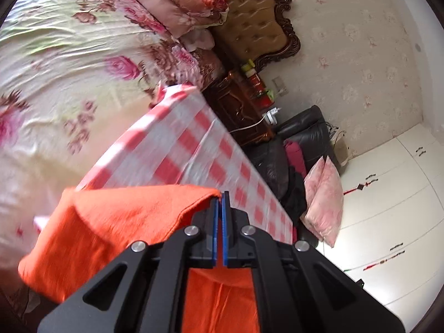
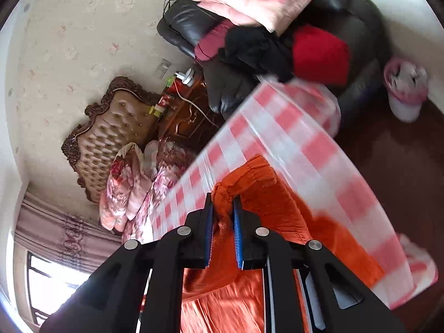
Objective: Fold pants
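The orange pants (image 1: 116, 222) hang lifted over a table covered with a red-and-white checked cloth (image 1: 188, 144). My left gripper (image 1: 221, 197) is shut on a thin edge of the orange fabric, which drapes to the left and below the jaws. In the right wrist view, the orange pants (image 2: 277, 202) bunch at the elasticated waistband, and my right gripper (image 2: 223, 202) is shut on that thick gathered part. More orange cloth trails under the right gripper toward the bottom of the view. Both views are blurred by motion.
A bed with a floral sheet (image 1: 69, 63) and stacked floral pillows (image 1: 177, 2) lies left of the table. A dark leather sofa (image 2: 227, 83) with clothes and a pink cushion (image 1: 324, 202), a wooden nightstand (image 1: 241, 108) and a pink-lined bin (image 2: 405, 91) stand nearby.
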The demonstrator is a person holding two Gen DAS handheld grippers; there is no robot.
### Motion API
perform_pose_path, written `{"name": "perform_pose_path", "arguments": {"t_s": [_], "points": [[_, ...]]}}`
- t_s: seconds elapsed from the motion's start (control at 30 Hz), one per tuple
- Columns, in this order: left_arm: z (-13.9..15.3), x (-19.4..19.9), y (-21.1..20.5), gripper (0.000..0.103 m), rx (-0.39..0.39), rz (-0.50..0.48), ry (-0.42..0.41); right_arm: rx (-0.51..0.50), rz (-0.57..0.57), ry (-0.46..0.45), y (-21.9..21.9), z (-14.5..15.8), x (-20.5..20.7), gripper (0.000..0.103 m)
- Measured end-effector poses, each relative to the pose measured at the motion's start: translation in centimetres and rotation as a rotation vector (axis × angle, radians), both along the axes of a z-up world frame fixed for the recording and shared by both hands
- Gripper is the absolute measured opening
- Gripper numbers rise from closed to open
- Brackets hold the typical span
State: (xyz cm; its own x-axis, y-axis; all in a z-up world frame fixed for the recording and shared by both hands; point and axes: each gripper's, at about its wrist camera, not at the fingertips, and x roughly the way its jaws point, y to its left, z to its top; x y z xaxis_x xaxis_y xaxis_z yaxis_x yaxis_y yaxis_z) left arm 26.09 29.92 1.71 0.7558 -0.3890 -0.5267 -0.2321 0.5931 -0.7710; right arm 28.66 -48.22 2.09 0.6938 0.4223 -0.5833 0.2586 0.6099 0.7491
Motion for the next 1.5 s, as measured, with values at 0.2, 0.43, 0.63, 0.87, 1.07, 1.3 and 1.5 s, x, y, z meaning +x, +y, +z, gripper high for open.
{"name": "perform_pose_path", "arguments": {"t_s": [0.2, 0.43, 0.63, 0.87, 1.07, 1.3, 1.5], "points": [[-0.5, 10.4, -0.2, 0.001, 0.009, -0.023, 0.095, -0.054, -0.005, 0.03, 0.0, -1.1, 7.8, 0.013], [-6.4, 15.9, -0.2, 0.001, 0.005, -0.006, 0.243, -0.209, 0.072, 0.076, 1.2, -9.7, 14.9, 0.013], [-5.1, 14.8, -1.2, 0.001, 0.039, -0.041, 0.201, -0.078, 0.08, 0.024, -0.1, -10.5, 13.1, 0.013], [1.5, 1.8, -1.5, 0.001, 0.068, -0.084, -0.011, -0.025, 0.148, -0.097, -1.4, -5.1, 5.1, 0.013], [-7.9, -12.9, -2.3, 0.001, 0.011, -0.108, 0.07, -0.042, 0.229, -0.02, -2.3, -10.1, -3.6, 0.013], [-15.0, -17.9, -3.1, 0.001, -0.021, -0.059, 0.156, -0.101, 0.25, 0.067, -2.2, -14.4, -7.6, 0.013], [-12.4, -18.8, -2.5, 0.001, -0.008, -0.04, 0.104, -0.093, 0.254, 0.042, -2.1, -12.7, -10.3, 0.013]]}}
